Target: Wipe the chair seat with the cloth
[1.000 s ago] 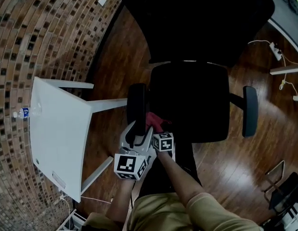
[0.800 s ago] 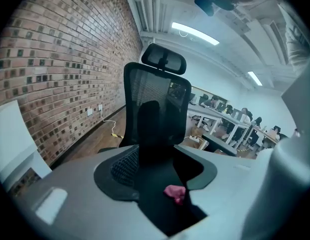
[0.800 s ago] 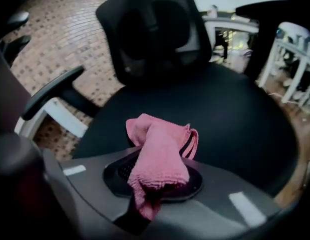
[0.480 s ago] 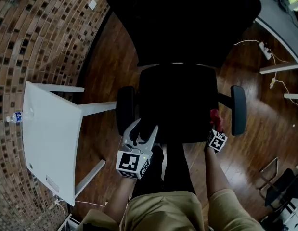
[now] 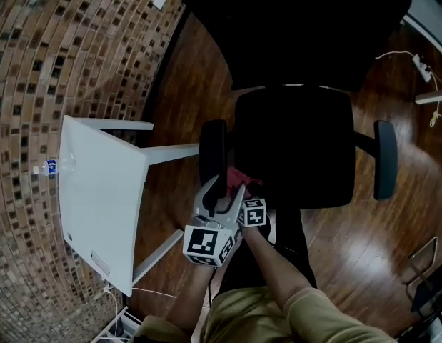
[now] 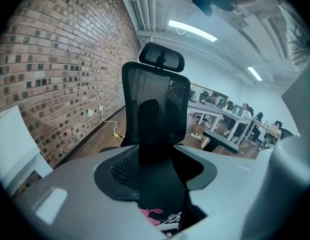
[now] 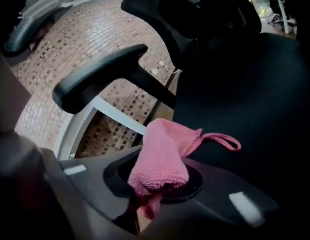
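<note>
The black office chair's seat (image 5: 295, 148) lies below me, its backrest (image 6: 155, 104) rising behind. A pink cloth (image 5: 238, 180) rests at the seat's front left corner, beside the left armrest (image 5: 212, 152). My right gripper (image 5: 243, 191) is shut on that cloth (image 7: 162, 159), which bunches between the jaws with a loop hanging over the seat (image 7: 245, 99). Just left of it, my left gripper (image 5: 219, 196) is open and holds nothing, hovering off the seat's front edge. The cloth (image 6: 152, 215) peeks out low in the left gripper view.
A white table (image 5: 99, 199) stands close on the left with a small bottle (image 5: 48, 168) at its far edge. A brick wall (image 5: 56, 56) curves behind it. The right armrest (image 5: 385, 159) sticks out over the wood floor. Cables (image 5: 420, 66) lie at the far right.
The right gripper swept the cloth from the seat's front left to its front right, then back to the front left. The left gripper has stayed roughly in place, open.
</note>
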The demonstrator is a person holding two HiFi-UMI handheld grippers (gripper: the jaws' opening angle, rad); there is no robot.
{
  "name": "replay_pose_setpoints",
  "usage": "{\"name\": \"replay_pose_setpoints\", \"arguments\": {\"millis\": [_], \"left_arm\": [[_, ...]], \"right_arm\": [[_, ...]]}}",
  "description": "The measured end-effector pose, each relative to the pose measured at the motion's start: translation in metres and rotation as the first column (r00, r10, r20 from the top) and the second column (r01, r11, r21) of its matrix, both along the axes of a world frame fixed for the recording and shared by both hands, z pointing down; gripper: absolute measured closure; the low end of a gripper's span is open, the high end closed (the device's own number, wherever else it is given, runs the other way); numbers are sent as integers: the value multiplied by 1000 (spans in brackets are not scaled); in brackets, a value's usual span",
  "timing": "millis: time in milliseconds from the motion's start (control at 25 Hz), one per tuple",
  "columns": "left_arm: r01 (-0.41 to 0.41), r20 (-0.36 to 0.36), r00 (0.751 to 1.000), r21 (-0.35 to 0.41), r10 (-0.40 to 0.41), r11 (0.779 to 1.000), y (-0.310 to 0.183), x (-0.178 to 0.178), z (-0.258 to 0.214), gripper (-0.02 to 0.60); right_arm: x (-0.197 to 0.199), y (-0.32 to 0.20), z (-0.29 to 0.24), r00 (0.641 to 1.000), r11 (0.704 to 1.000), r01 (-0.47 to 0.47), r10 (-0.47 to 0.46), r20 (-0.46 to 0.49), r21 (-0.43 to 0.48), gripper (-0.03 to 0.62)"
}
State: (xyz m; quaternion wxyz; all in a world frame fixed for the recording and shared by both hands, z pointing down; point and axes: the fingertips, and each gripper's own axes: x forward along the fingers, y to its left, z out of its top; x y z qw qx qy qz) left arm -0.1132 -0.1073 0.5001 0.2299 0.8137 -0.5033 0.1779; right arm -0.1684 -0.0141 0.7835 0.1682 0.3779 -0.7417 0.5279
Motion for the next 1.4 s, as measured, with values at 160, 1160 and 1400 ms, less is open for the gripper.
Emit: {"name": "replay_pose_setpoints", "arguments": {"millis": [160,1160,1400], "left_arm": [[-5,-3,1000,-2,5,1000,2,1,5,391],[48,-21,999,-27,-49,998,24,-17,3,394],[19,-55,998,-22,-20,1000,16,0,5,394]], "right_arm": [[96,1,28,986,994,-105,108,-130,23,536],[40,50,23,998,996,61,-60,14,-70,536],[280,63,36,931,955,-295,277,-236,-42,536]]}}
